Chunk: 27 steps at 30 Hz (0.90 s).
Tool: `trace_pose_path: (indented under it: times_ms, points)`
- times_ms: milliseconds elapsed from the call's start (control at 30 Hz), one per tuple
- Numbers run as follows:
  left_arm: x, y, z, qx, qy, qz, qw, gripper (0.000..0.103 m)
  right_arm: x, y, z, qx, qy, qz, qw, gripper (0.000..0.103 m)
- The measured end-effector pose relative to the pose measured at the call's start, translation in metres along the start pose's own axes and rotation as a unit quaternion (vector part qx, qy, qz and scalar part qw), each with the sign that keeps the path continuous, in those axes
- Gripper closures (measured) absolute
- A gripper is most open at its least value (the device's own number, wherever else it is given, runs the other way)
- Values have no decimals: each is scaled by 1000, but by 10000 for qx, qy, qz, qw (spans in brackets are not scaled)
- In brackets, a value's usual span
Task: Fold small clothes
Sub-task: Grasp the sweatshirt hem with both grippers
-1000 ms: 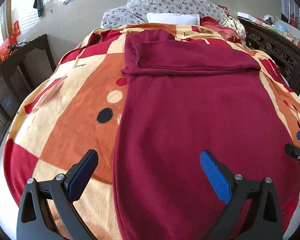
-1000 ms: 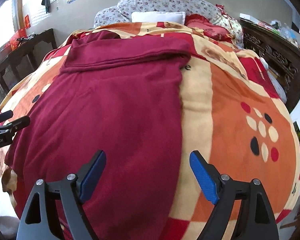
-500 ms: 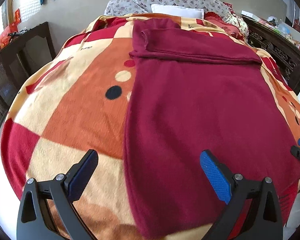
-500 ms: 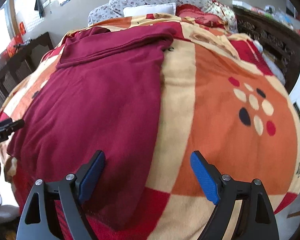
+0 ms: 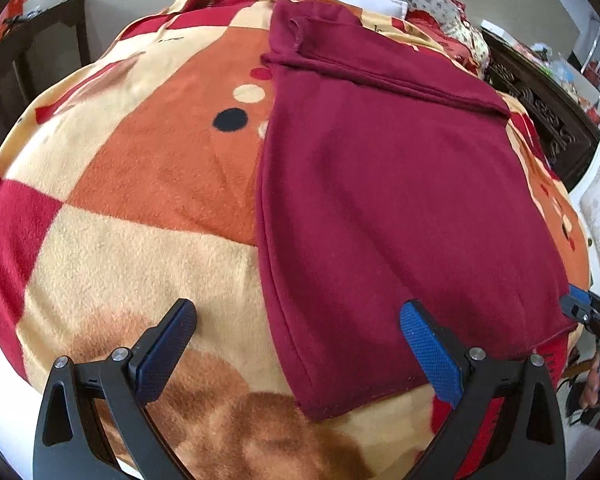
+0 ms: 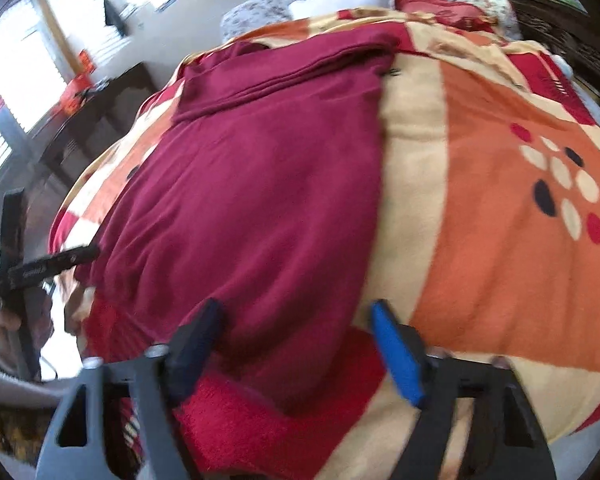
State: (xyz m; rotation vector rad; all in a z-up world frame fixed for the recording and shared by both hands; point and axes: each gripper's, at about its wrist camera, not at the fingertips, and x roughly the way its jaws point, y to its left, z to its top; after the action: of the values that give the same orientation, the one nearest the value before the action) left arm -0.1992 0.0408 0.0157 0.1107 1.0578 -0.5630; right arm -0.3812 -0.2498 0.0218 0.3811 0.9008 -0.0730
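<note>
Maroon knit garment (image 5: 380, 200): flat on orange, cream and red checked fleece blanket (image 5: 140, 220) covering bed; long axis runs away from both tongs, hem nearest. Left tongs (image 5: 300, 344): wide open, empty, straddling near-left hem corner. Right tongs (image 6: 296, 340): wide open, empty, over near-right corner. Both equally near.

Both wrist views look close along the bed (image 5: 120, 240), sharing the maroon garment (image 5: 380, 200).

Bright daylight, blown-out window (image 6: 4, 92) far left of the right claw (image 6: 296, 344). Right view motion-blurred; left view sharp. Heavy fisheye bending, dark corners.
</note>
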Motion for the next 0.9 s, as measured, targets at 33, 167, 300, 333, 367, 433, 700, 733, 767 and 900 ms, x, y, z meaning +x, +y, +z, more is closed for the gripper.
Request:
trace_pose_path:
  times_ms: [33,167,300,333,367,433,700,733,767,900]
  points:
    - [0,-1,1,29,4,-5,10000,1,0,1,0,-39,-22,16,10000,39]
    - [6,1,1,13,65,-63,10000,1,1,-5,-1,15,-62,140,9999,45]
    - [5,-1,1,246,117,-12,9996,1,-2,-14,0,230,-47,408,9989,45]
    - [5,0,1,247,142,-43,9996,1,-2,-15,-1,256,-33,465,9986,45]
    - [5,3,1,215,167,-81,9996,1,-3,-16,-2,262,-15,507,9984,45]
    - [5,8,1,129,192,-176,9996,1,-3,-16,-3,237,-19,565,9981,44]
    - [5,-1,1,336,37,-112,9994,22,-1,-13,3,203,-306,507,9980,86]
    - [4,-2,2,356,31,-124,9993,29,-2,-11,4,152,-316,554,9978,86]
    - [3,-2,3,368,42,-166,9992,42,-2,-9,4,93,-298,582,9978,86]
    - [4,-4,5,478,141,-268,9984,52,2,-9,3,83,-91,700,9975,83]
